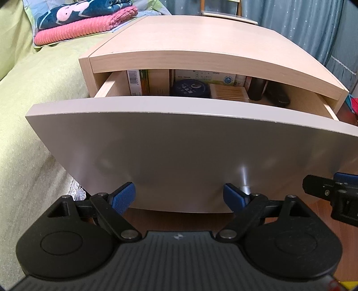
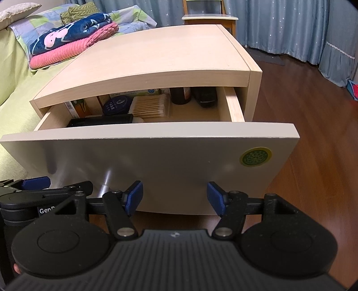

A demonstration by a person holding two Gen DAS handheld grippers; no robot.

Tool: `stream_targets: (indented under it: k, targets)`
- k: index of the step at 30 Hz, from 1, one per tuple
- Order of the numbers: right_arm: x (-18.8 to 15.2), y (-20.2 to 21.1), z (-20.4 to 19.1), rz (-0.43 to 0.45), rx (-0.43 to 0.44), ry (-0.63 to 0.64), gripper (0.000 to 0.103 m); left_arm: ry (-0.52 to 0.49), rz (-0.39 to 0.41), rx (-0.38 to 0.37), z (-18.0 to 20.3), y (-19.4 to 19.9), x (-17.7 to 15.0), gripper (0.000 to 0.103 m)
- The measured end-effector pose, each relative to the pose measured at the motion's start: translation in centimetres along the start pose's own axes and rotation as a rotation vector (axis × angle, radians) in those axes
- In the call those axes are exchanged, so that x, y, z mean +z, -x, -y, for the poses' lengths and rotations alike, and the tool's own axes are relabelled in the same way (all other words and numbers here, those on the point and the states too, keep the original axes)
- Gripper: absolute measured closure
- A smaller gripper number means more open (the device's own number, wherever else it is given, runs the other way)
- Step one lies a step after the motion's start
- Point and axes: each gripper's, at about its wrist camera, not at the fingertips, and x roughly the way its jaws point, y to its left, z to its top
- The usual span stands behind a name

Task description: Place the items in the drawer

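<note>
The nightstand's drawer (image 1: 179, 143) (image 2: 156, 156) is pulled out, its pale front facing both cameras. Inside lie a round dark tin (image 1: 190, 88) (image 2: 117, 105), a box of cotton swabs (image 1: 230, 91) (image 2: 152, 106), a dark bottle (image 1: 257, 88) (image 2: 180, 95), cartons (image 1: 137, 81), and black objects (image 2: 100, 119) (image 2: 204, 96). My left gripper (image 1: 179, 197) is open, low before the drawer front, its right finger beside the metal handle (image 1: 245, 187). My right gripper (image 2: 174, 197) is open too, empty, just right of the left one (image 2: 35, 185).
A bed with a green cover (image 1: 33, 112) runs along the left, with folded pink and navy blankets (image 2: 71, 42) on it. Wooden floor (image 2: 313, 134) lies to the right, blue curtains (image 2: 290, 29) behind, and a wooden chair (image 2: 210, 19) past the nightstand top (image 2: 156, 56).
</note>
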Motion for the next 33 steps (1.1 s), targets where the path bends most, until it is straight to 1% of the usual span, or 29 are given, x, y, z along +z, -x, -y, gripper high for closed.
stream_targets:
  k: [16, 33]
  targets:
    - [-0.65, 0.19, -0.47, 0.018, -0.018, 0.020, 0.043, 0.010, 0.006, 0.003, -0.11, -0.07, 0.00, 0.016]
    - [-0.80, 0.16, -0.80, 0.035, -0.028, 0.010, 0.042, 0.023, 0.018, 0.002, -0.22, -0.10, 0.29, 0.015]
